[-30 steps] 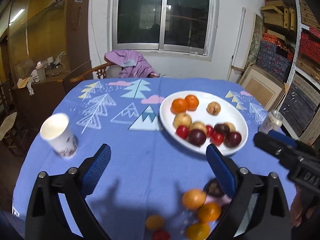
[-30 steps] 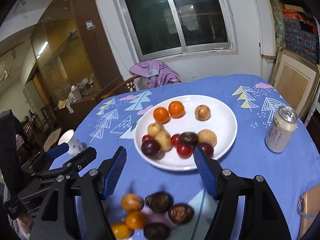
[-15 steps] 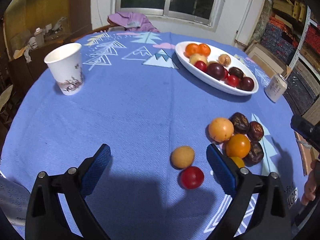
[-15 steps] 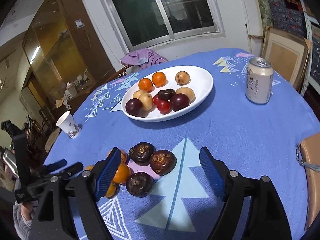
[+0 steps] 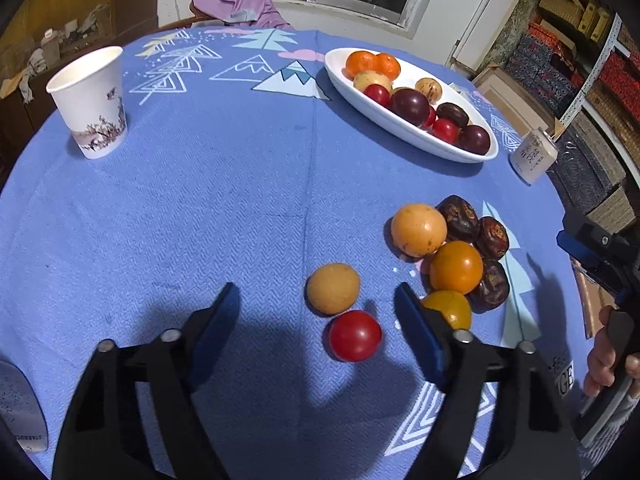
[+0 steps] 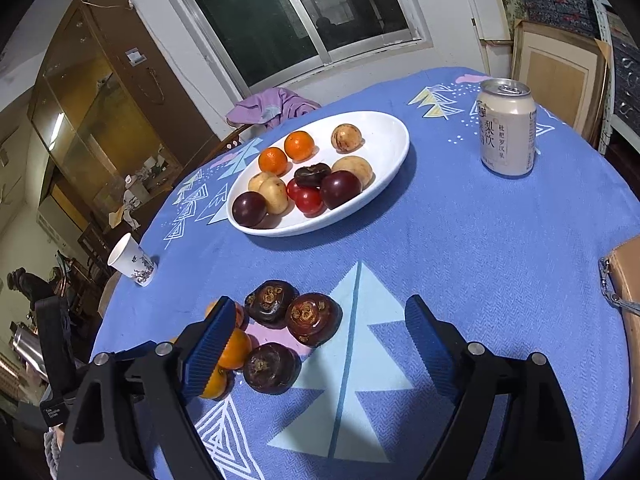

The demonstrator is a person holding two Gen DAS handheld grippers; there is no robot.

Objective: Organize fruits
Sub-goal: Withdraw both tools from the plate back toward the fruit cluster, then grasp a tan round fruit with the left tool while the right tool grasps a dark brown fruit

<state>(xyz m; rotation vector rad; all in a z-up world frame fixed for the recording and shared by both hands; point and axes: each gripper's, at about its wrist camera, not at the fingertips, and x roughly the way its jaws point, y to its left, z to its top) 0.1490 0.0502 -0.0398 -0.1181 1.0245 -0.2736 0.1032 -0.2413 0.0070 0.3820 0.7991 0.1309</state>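
A white oval plate (image 5: 400,122) (image 6: 384,148) holds several fruits at the table's far side. Loose fruits lie on the blue cloth. In the left wrist view a tan fruit (image 5: 332,289) and a red tomato (image 5: 354,335) lie between the open fingers of my left gripper (image 5: 318,300), with orange fruits (image 5: 456,267) and dark fruits (image 5: 490,238) to the right. My right gripper (image 6: 320,316) is open and empty, low over the dark fruits (image 6: 314,319); it also shows at the right edge of the left wrist view (image 5: 600,248).
A paper cup (image 5: 90,102) (image 6: 134,262) stands at the left of the table. A drink can (image 6: 508,128) (image 5: 534,156) stands at the right beyond the plate. A brown box (image 6: 628,280) lies at the right table edge.
Both grippers have dropped from over the plate toward the near loose fruits. The tan fruit and red tomato now lie between the left fingers. Both stay open.
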